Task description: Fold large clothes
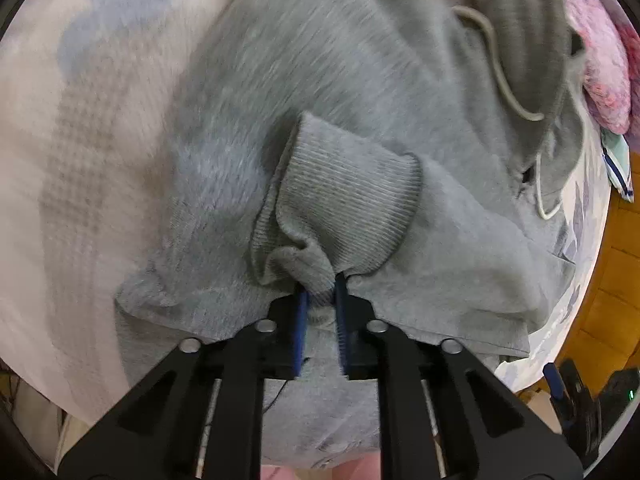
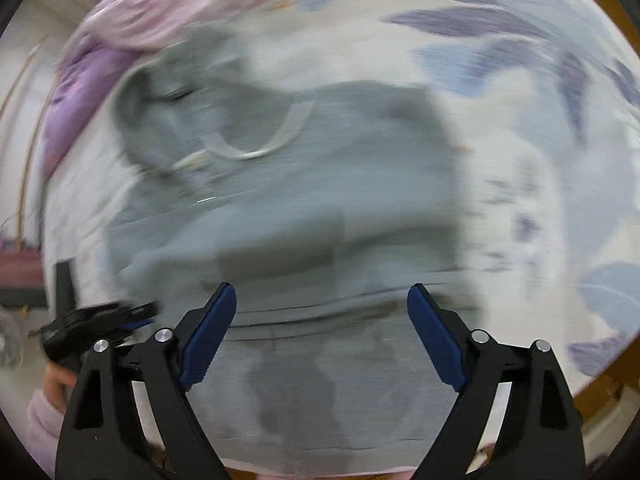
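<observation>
A grey hoodie (image 1: pixel 320 60) lies spread on a pale patterned bed sheet (image 1: pixel 80 120). Its hood (image 1: pixel 520 20) and white drawstring (image 1: pixel 500 72) are at the upper right. My left gripper (image 1: pixel 320 286) is shut on the ribbed sleeve cuff (image 1: pixel 348 200), whose edge bunches between the blue pads just above the hoodie's body. In the blurred right wrist view, my right gripper (image 2: pixel 322 290) stands wide open over the hoodie (image 2: pixel 320 184), with nothing between its fingers. The drawstring (image 2: pixel 280 140) loops near the hood there. The left gripper (image 2: pixel 96 320) shows at the left edge, held by a hand (image 2: pixel 56 384).
A pink and purple blanket (image 1: pixel 604 72) is bunched beyond the hood, and it also fills the upper left (image 2: pixel 140 12) of the right wrist view. The bed's edge runs down the right, with wooden floor (image 1: pixel 616 280) and dark gear (image 1: pixel 572 392) below it.
</observation>
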`<state>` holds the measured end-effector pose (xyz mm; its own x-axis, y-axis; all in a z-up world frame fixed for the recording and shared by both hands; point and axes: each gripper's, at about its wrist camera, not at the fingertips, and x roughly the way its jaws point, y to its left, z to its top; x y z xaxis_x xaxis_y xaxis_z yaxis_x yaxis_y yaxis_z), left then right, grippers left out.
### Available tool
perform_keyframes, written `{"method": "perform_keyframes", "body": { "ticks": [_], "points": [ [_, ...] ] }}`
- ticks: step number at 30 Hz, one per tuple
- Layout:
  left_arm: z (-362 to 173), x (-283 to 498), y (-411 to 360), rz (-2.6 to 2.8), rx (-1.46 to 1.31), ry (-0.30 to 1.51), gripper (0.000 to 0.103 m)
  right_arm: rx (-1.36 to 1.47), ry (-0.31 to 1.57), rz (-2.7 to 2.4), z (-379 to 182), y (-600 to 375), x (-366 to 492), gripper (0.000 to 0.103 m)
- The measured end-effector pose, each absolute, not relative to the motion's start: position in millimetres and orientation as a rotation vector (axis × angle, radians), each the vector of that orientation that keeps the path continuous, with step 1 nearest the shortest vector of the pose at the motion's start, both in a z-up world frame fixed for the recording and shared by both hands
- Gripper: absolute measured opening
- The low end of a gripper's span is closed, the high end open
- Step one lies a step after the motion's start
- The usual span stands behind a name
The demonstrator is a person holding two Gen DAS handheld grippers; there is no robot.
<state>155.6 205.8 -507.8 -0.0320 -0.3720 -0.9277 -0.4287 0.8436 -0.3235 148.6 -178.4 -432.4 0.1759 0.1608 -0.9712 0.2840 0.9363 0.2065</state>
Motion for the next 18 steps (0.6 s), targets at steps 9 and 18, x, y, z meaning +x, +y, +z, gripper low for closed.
{"method": "perform_keyframes", "body": {
  "ticks": [9,18],
  "points": [
    [-483,143,206,0.104,-0.463,1.639,0.010,0.417,1.717,-0.053,-526,-207,157,0.007],
    [-476,157,205,0.115,-0.424,1.658,0.054,0.421,1.634,-0.068,-484,-230,164,0.007]
  ]
}}
